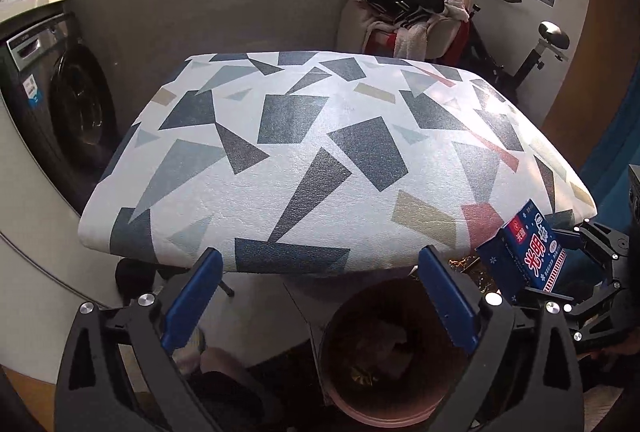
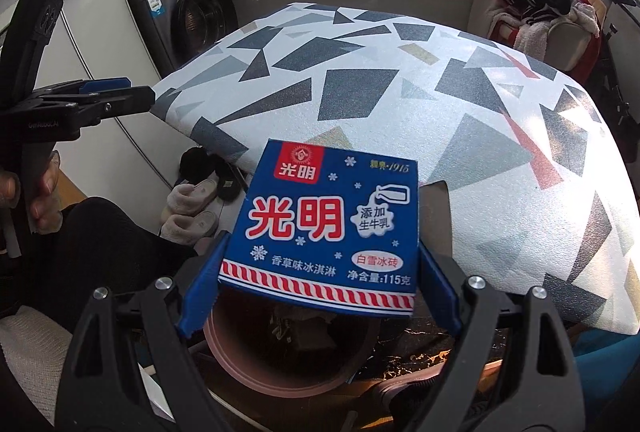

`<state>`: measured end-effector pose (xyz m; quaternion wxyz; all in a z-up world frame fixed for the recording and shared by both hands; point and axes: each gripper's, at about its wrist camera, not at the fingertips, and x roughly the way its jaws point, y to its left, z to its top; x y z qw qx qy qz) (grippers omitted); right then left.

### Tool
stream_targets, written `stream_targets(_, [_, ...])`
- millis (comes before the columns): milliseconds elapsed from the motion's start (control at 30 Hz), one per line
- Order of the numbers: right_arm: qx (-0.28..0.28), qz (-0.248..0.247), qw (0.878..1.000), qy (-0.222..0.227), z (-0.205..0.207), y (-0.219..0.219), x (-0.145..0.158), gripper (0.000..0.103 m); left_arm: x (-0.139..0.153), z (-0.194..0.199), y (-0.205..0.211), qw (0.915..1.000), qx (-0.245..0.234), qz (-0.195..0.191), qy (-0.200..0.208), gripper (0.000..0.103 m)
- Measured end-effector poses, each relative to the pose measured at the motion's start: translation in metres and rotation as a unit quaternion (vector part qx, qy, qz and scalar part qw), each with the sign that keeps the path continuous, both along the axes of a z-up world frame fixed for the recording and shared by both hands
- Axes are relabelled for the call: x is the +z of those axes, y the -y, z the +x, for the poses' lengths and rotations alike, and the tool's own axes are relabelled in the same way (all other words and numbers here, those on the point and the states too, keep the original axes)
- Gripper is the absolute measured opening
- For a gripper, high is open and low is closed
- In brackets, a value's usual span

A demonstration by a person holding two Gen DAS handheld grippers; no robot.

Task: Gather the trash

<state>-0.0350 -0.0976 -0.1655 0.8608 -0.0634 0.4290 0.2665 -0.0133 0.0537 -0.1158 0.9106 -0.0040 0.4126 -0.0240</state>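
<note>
A blue ice cream carton [image 2: 328, 228] with red and white print sits between the blue pads of my right gripper [image 2: 320, 288], which is shut on its two sides. The carton hangs just above a pink trash bin [image 2: 288, 352] on the floor by the table's near edge. In the left wrist view the same carton [image 1: 524, 252] and right gripper [image 1: 548, 264] show at the right edge. My left gripper [image 1: 320, 296] is open and empty above the bin [image 1: 380, 360], which holds crumpled waste. From the right wrist view the left gripper [image 2: 120, 90] appears side-on at the left.
A table [image 1: 304, 160] covered in a white cloth with grey, blue and red shapes fills the middle. A washing machine [image 1: 60, 104] stands at the left, slippers [image 2: 192, 208] lie under the table, and a chair piled with clothes [image 1: 412, 16] and an exercise bike [image 1: 536, 48] stand behind.
</note>
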Motion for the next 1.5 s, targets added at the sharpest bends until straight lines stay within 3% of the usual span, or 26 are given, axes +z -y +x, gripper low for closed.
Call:
stream_targets(267, [0.021,-0.012,0.999,-0.021,0.0,-0.011,-0.011,0.085,0.001,-0.006,-0.009,0.9996,0.016,0.023,0.009,0.097])
stream_targets(600, [0.04,-0.023,0.998,-0.037,-0.003,-0.021,-0.019,0.087,-0.002,-0.006,-0.015,0.9996,0.026,0.011,0.003,0.097])
stream_targets(667, [0.035,-0.031,0.998,-0.032,-0.003,-0.021,-0.019,0.094,-0.002,-0.007,-0.015,0.9996,0.027,0.01,0.003,0.097])
stream_targets(933, [-0.005,-0.035,0.999,-0.008,0.01,-0.007,-0.004,0.097,0.0,-0.006,-0.013,0.9994,0.029,0.015,0.009,0.097])
stream_targets(1133, [-0.024,-0.047,0.998,0.03,0.027,0.002,0.023,0.097,0.024,0.003,-0.007,0.998,0.033,0.034,0.042,0.097])
stream_targets(1333, [-0.056,-0.032,0.994,0.085,0.044,0.013,0.077,0.097,0.071,0.017,-0.002,0.9951,0.022,0.032,0.091,0.097])
stream_targets(1500, [-0.08,-0.015,0.988,0.131,0.054,0.023,0.119,0.097,0.105,0.018,0.014,0.9876,0.005,0.077,0.137,0.097])
